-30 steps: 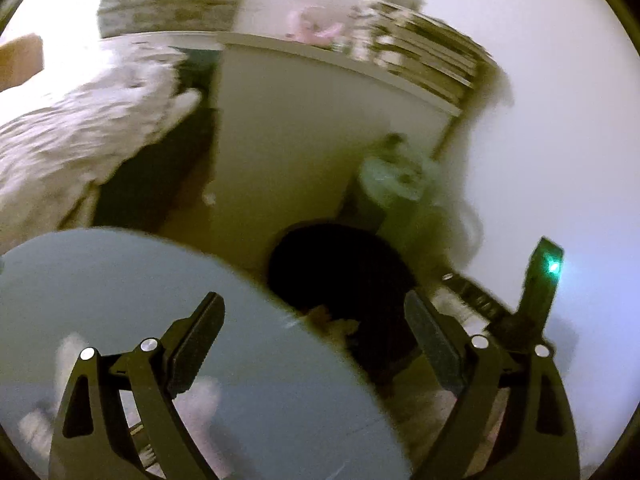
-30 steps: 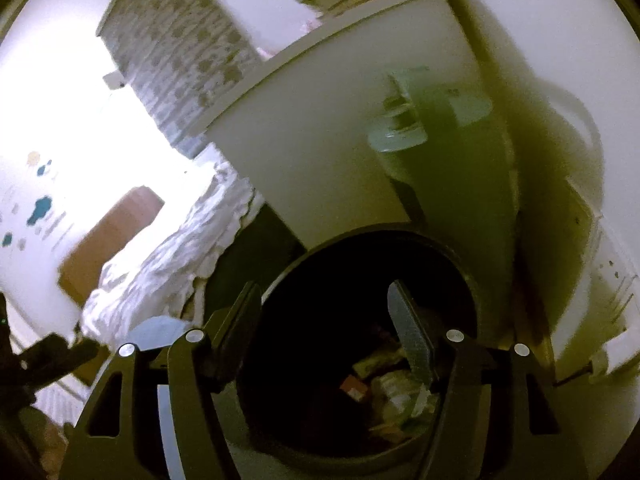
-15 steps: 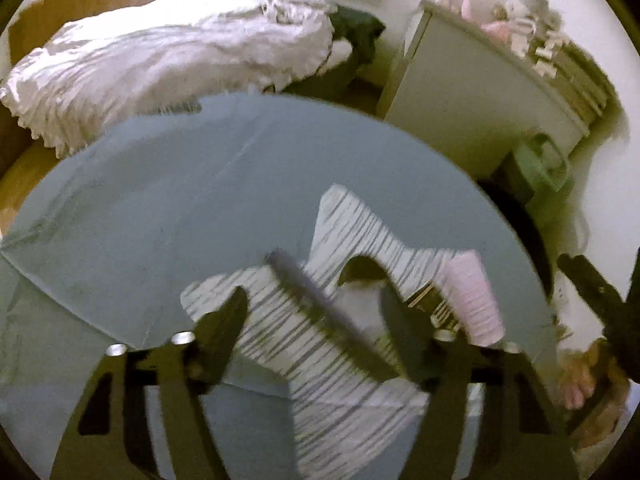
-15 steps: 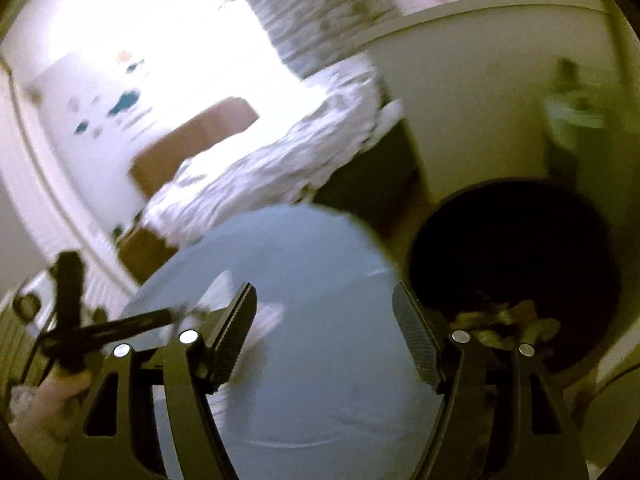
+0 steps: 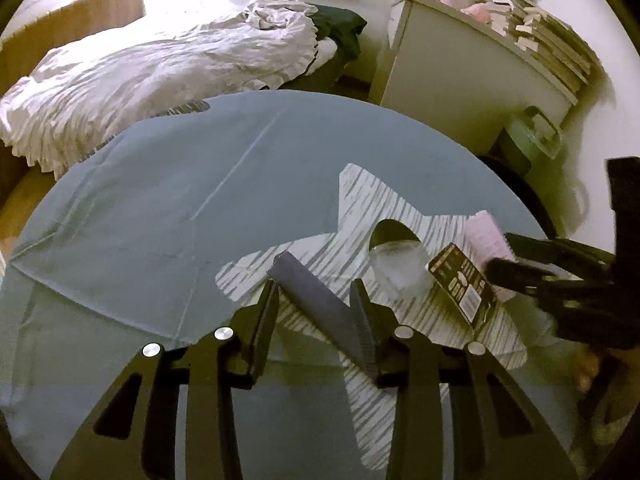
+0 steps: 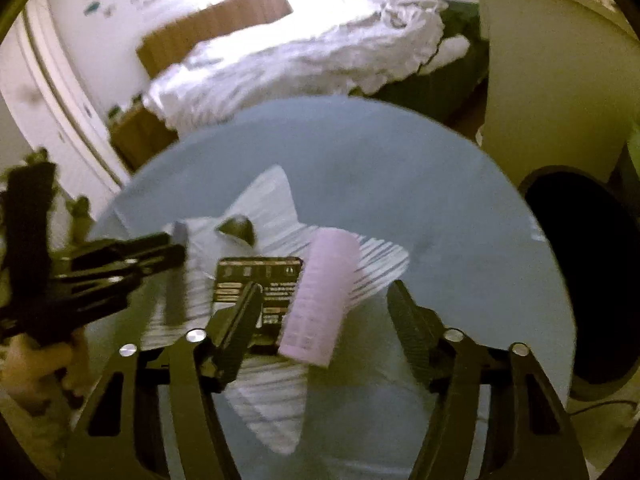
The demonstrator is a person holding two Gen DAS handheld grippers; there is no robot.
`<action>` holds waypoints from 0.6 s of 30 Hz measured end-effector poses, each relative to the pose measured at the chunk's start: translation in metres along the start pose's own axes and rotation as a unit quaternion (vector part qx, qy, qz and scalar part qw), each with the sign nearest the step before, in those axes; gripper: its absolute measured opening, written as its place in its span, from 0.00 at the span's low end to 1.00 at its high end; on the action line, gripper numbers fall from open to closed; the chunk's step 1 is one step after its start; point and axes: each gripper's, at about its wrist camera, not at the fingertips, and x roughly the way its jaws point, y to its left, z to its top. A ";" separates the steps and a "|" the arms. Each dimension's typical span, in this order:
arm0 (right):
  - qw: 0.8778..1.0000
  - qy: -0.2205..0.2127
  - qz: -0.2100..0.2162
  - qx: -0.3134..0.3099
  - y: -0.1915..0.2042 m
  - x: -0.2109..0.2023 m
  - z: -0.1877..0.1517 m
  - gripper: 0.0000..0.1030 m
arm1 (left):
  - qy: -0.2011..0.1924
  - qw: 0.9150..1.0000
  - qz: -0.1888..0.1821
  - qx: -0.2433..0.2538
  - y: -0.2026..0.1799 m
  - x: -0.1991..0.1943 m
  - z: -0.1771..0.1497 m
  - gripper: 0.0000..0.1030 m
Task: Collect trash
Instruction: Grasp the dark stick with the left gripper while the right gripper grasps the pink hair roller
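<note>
Grey-blue round table point(image 5: 168, 216) carries four pieces: one grey box point(image 5: 320, 304) between the closing left gripper point(image 5: 316, 304), one pink tube point(image 6: 324, 300) between the closing right gripper point(image 6: 324, 312), one black card point(image 6: 260, 280), one clear cup point(image 5: 400, 268)

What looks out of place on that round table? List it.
Four loose items lie scattered at odd angles on the striped mat on the table: a grey bar between the closing left gripper jaws, a clear cup, a black card and a pink tube. Nothing looks spilled.
</note>
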 end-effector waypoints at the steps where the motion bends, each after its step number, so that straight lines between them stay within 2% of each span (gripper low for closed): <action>1: 1.000 0.001 -0.015 -0.015 0.005 0.005 0.001 0.53 | 0.001 1.000 0.005 -0.003 0.000 0.000 0.000 0.30; 3: 0.999 0.001 -0.038 -0.037 0.008 0.007 0.000 0.31 | 0.000 1.000 0.011 -0.014 0.003 -0.001 0.001 0.23; 4: 0.999 0.002 -0.035 -0.037 0.009 0.006 0.001 0.29 | 0.000 1.000 0.010 -0.022 0.005 -0.002 0.000 0.21; 6: 1.000 -0.013 -0.017 -0.022 -0.001 0.002 0.000 0.29 | -0.003 0.999 0.002 -0.042 0.011 -0.004 -0.001 0.13; 10: 0.996 -0.078 0.032 0.028 -0.032 -0.031 -0.004 0.29 | -0.029 0.997 -0.014 -0.067 0.017 -0.020 0.001 0.12; 12: 0.990 -0.120 0.042 0.053 -0.053 -0.054 -0.008 0.29 | -0.040 0.996 -0.024 -0.069 0.013 -0.029 0.007 0.12; 16: 0.976 -0.196 0.019 0.088 -0.096 -0.095 -0.015 0.29 | -0.062 0.995 -0.055 -0.049 -0.015 -0.044 0.028 0.12; 18: 0.965 -0.232 0.001 0.122 -0.127 -0.114 -0.023 0.29 | -0.070 0.994 -0.078 -0.030 -0.040 -0.048 0.042 0.12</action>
